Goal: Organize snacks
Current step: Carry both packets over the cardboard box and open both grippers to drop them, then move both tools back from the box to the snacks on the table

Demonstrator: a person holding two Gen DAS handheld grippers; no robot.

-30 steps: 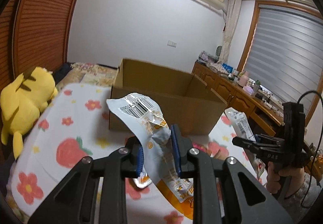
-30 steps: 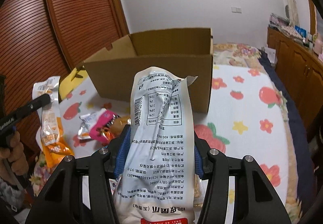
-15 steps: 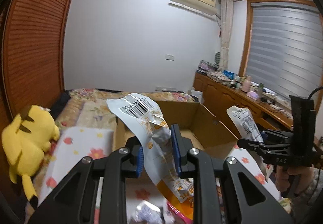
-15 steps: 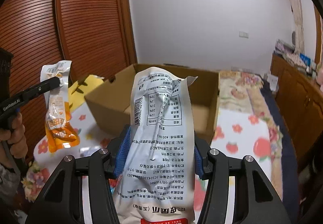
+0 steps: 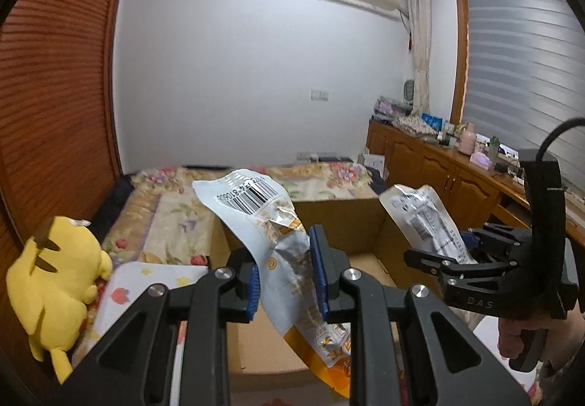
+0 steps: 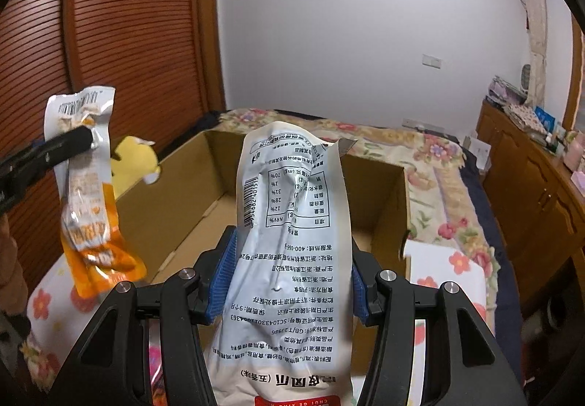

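Looking along the left gripper (image 5: 284,269), its blue-padded jaws are clamped on a crinkled silver and orange snack packet with a barcode (image 5: 270,241), which slants up to the left above the jaws and hangs down to the right below them. Just beyond and under the jaws sits an open brown cardboard box (image 5: 340,223) on a flower-printed bedspread (image 5: 146,281). Left of the gripper lies a yellow plush toy (image 5: 58,285). To the right, a hand (image 5: 530,336) holds the right gripper (image 5: 464,252), closed on a silver printed pouch (image 5: 427,219) over the box's right side

Looking along the right gripper (image 6: 287,270), its blue pads grip that tall silver pouch (image 6: 292,223), which stands upright between them. Directly ahead and below lies the box's bare interior (image 6: 204,223). Far left, the left gripper's dark finger (image 6: 55,146) pinches the orange packet (image 6: 87,194), dangling beside the box's left wall
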